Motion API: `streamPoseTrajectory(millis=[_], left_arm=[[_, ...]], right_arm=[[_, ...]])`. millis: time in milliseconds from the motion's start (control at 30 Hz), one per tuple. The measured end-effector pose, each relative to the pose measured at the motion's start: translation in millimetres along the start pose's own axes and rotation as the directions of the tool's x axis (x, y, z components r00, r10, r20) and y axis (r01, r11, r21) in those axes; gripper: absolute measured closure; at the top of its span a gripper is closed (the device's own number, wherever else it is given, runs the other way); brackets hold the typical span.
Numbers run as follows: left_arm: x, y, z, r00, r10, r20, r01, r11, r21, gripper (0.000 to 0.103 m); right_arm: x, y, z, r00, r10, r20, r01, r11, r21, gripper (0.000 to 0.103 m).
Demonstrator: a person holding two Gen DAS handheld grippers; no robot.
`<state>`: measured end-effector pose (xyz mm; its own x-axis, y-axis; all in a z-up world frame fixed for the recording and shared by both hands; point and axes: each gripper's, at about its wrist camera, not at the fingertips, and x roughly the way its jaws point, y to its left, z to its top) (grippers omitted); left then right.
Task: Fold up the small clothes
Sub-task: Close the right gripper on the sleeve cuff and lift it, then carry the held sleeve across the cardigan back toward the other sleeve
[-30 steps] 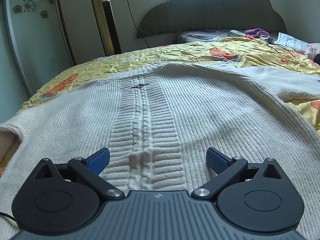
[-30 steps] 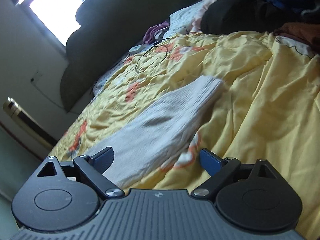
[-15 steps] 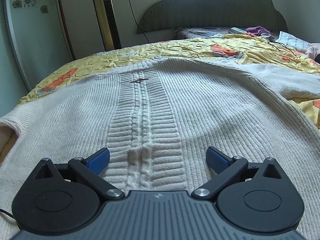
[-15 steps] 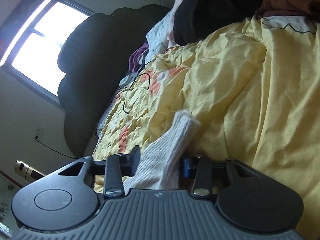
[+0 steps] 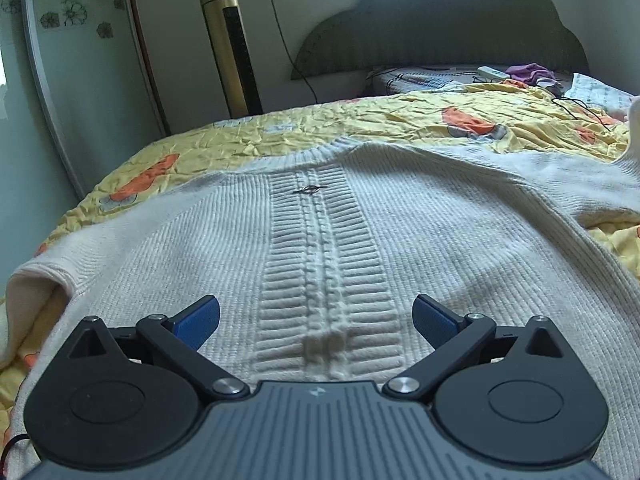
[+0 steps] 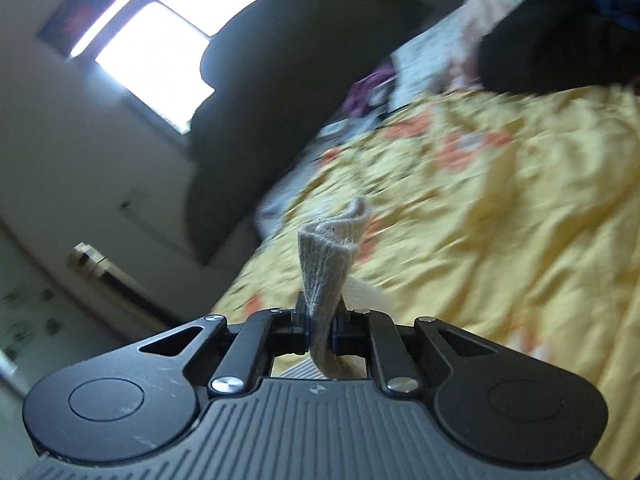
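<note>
A white knitted sweater [image 5: 440, 240] lies spread flat on the bed in the left wrist view, its cabled middle strip running away from me. My left gripper [image 5: 316, 308] hovers low over the sweater's near part, open, with nothing between its blue pads [image 5: 200, 318]. The sweater's right sleeve [image 5: 592, 184] rises at the right edge. In the right wrist view my right gripper [image 6: 320, 320] is off the bed, its jaws closing tight on the sleeve cuff [image 6: 328, 256], which sticks up crumpled past the fingertips.
The yellow bedspread [image 5: 360, 120] with orange prints covers the bed. A gold tower fan [image 5: 232, 40] and a dark headboard [image 5: 440, 32] stand at the far end. A black cable [image 5: 580, 108] lies near the pillows. A pile of dark clothes [image 6: 560, 40] sits far right.
My right gripper went from open beside the flat sleeve to shut on its cuff and lifted it off the bed. My left gripper stayed open over the sweater.
</note>
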<state>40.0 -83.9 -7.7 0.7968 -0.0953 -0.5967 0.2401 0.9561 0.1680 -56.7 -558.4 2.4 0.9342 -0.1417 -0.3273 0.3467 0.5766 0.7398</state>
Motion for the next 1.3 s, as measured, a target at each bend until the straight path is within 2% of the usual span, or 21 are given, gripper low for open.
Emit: streamPoseTrajectory(millis=[167, 333, 567, 900, 1100, 1200, 1300], left_arm=[[11.3, 15.2, 0.8, 0.997, -0.001, -0.072, -0.002, 0.999, -0.038, 0.0], [11.8, 24.5, -1.5, 0.997, 0.025, -0.073, -0.029, 0.998, -0.058, 0.0], [13.9, 28.3, -4.2, 0.996, 0.033, -0.081, -0.039, 0.997, -0.066, 0.0], [18.3, 26.4, -9.5, 0.996, 0.042, -0.079, -0.046, 0.998, -0.051, 0.0], [19.5, 25.6, -12.4, 0.996, 0.039, -0.08, -0.043, 0.998, -0.049, 0.0], [20.4, 27.1, -14.1, 0.996, 0.035, -0.082, -0.039, 0.998, -0.055, 0.0], [19.0, 29.0, -13.5, 0.997, 0.026, -0.079, -0.031, 0.998, -0.062, 0.0]], right_arm=[[21.5, 47.2, -31.1, 0.982, 0.109, -0.151, -0.115, 0.993, -0.031, 0.089], [31.5, 102.1, -80.5, 0.948, 0.164, -0.273, -0.202, 0.972, -0.116, 0.089], [46.2, 140.9, -130.6, 0.919, 0.108, -0.379, -0.208, 0.949, -0.236, 0.088], [70.6, 131.5, -162.6, 0.892, 0.034, -0.451, -0.169, 0.95, -0.263, 0.088], [70.3, 137.6, -165.5, 0.893, 0.014, -0.449, -0.164, 0.941, -0.297, 0.088], [65.0, 146.6, -164.4, 0.905, 0.004, -0.425, -0.161, 0.929, -0.334, 0.088], [57.7, 161.9, -164.6, 0.925, -0.021, -0.379, -0.15, 0.898, -0.413, 0.088]])
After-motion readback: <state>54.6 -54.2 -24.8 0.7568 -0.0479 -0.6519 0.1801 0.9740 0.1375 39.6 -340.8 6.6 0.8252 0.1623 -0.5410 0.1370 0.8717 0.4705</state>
